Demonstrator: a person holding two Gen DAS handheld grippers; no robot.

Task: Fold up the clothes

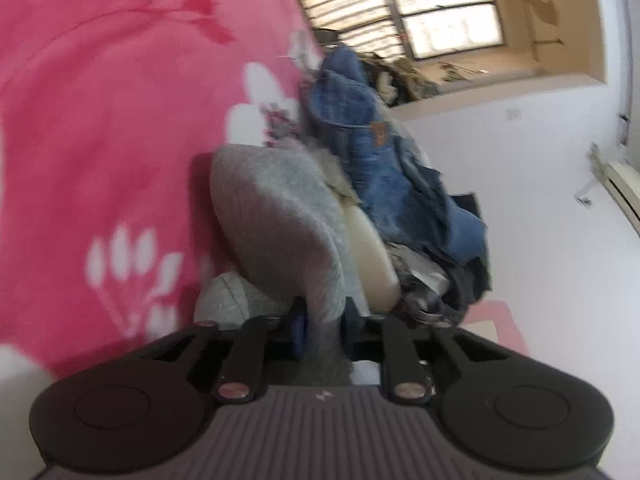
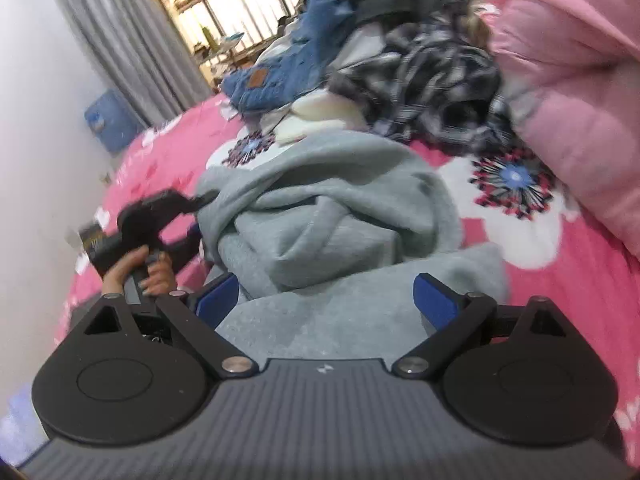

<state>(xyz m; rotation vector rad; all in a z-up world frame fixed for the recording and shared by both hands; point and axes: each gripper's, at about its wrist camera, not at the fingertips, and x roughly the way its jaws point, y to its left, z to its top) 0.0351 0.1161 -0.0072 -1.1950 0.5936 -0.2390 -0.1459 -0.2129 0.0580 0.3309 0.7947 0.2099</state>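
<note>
The left tongs [image 1: 320, 320] pinch the grey sweatshirt [image 2: 332, 208]; the right tongs [image 2: 326, 300] gape over its near edge. Soft, floppy fleece: grip hems.

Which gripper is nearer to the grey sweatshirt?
Left. The left gripper is shut on the grey sweatshirt, gripping its fabric. The right gripper is open just above it, touching nothing.

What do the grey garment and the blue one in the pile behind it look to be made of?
Grey garment: seemingly fleece or sweatshirt knit, matte, with a fuzzy nap and soft, thick folds. Blue garment: likely denim, given its mottled indigo surface and tan waistband-style patch. Blur leaves the weave unclear.
</note>
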